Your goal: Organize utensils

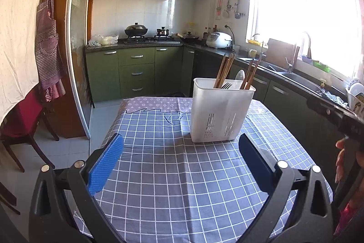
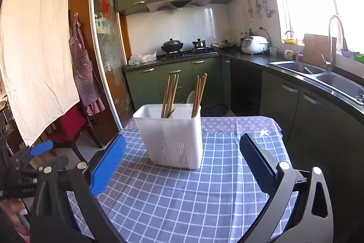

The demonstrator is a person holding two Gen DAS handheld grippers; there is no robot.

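Chopsticks [image 2: 169, 95] upright in white holder [image 2: 173, 142]

holder [image 1: 221, 111]: white plastic (matt) | chopsticks [image 1: 224, 71]: wood | tablecloth [image 1: 173, 174]: cloth

The lower ends of the chopsticks [image 1: 224, 71], the fork [image 1: 226, 85] and the spoon [image 1: 240, 75] are hidden inside the white holder [image 1: 218, 113], so how its inside is divided cannot be told from either view. In the left wrist view a hand [image 1: 341, 161] is cut off by the right edge, and the window [image 1: 307, 15] is washed out by glare. The small items hung on the wall [image 1: 229, 8] beside it are too small to be identified.
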